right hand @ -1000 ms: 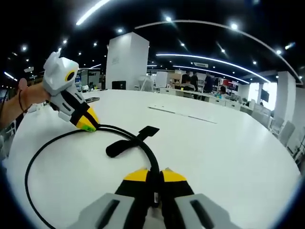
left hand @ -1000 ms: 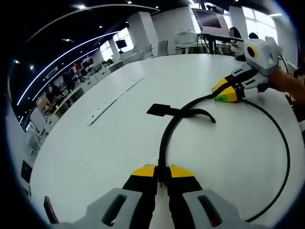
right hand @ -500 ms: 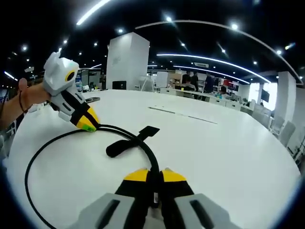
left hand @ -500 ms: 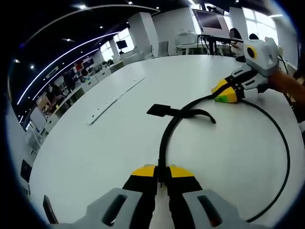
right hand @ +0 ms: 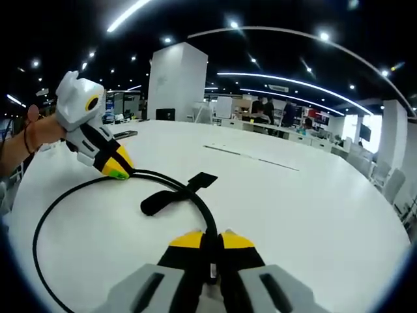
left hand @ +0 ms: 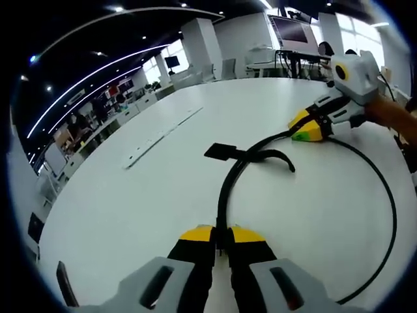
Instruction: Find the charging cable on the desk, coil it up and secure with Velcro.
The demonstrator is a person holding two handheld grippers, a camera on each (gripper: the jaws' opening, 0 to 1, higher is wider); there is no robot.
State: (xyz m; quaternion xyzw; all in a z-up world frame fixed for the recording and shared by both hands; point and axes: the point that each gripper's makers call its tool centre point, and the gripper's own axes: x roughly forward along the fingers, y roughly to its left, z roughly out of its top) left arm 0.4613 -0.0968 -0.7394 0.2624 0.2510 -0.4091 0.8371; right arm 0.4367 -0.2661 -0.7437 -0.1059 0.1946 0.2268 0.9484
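With both my left tongs [left hand: 221, 236] and right tongs [right hand: 210, 240] pinching the charging cable [left hand: 389, 195] looped on the worktop [left hand: 130, 202], I'm mid-coil, and next should gather the loop toward its Velcro strap [right hand: 171, 194].

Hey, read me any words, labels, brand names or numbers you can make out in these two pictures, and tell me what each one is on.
No text can be read.
The wall screen far behind the desk: lit, too small and blurred to read.
The cable, its Velcro strap, the left gripper and the right gripper: no lettering visible.
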